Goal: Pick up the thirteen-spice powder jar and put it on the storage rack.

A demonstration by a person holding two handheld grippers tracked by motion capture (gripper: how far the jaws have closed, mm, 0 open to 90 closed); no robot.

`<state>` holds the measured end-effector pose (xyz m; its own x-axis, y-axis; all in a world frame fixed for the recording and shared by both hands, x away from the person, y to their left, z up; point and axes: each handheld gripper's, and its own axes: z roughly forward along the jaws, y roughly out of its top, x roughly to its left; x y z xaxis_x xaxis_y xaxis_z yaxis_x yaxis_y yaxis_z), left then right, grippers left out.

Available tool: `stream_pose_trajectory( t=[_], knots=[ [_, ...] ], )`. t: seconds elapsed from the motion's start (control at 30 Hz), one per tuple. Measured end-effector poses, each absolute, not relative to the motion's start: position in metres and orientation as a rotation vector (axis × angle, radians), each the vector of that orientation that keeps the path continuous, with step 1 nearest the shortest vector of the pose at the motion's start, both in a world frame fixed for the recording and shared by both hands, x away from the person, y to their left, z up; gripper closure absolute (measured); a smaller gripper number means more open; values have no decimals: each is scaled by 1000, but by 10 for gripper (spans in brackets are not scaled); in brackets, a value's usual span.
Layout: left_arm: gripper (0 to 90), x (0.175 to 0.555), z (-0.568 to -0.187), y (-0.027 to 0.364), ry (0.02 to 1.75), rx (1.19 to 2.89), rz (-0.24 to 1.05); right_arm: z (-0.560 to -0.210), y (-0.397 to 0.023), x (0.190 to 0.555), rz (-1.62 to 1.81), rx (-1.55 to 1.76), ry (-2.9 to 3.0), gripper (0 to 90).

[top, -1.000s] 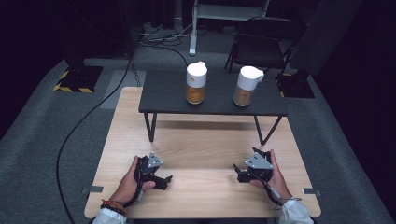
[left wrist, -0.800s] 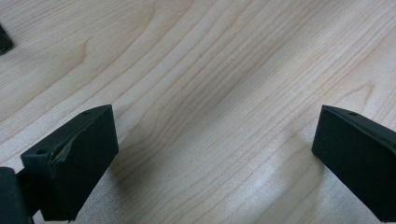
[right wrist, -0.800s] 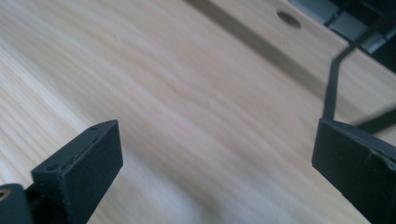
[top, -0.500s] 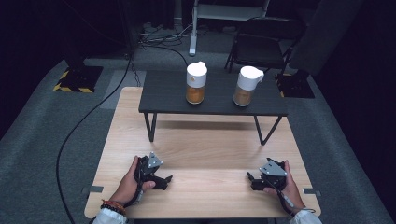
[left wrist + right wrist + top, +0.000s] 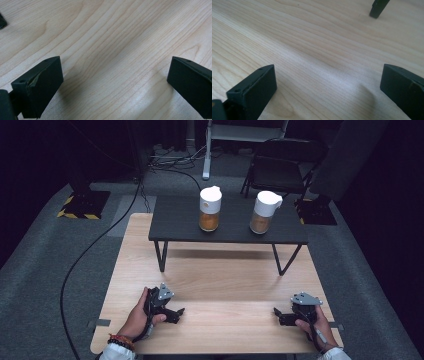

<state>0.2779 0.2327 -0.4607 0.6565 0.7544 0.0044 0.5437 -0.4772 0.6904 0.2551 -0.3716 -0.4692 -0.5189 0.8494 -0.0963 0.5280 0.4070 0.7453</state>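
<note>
We hold the left gripper [image 5: 176,313] and right gripper [image 5: 278,314] low on the wooden worktop [image 5: 225,280], fingers wide, holding nothing, two jars [image 5: 210,209] far off

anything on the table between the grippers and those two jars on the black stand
Nothing visible stands between. Bare wooden table lies between the left gripper, the right gripper and the raised black stand holding the left jar and right jar.
</note>
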Motion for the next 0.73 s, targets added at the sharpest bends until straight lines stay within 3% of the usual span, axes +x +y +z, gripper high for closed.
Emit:
stream_pose_trajectory(
  t=[0.73],
  knots=[
    [0,279,-461,233,995,2205,402,-467,-386,267,964,1247,2250,0]
  ],
)
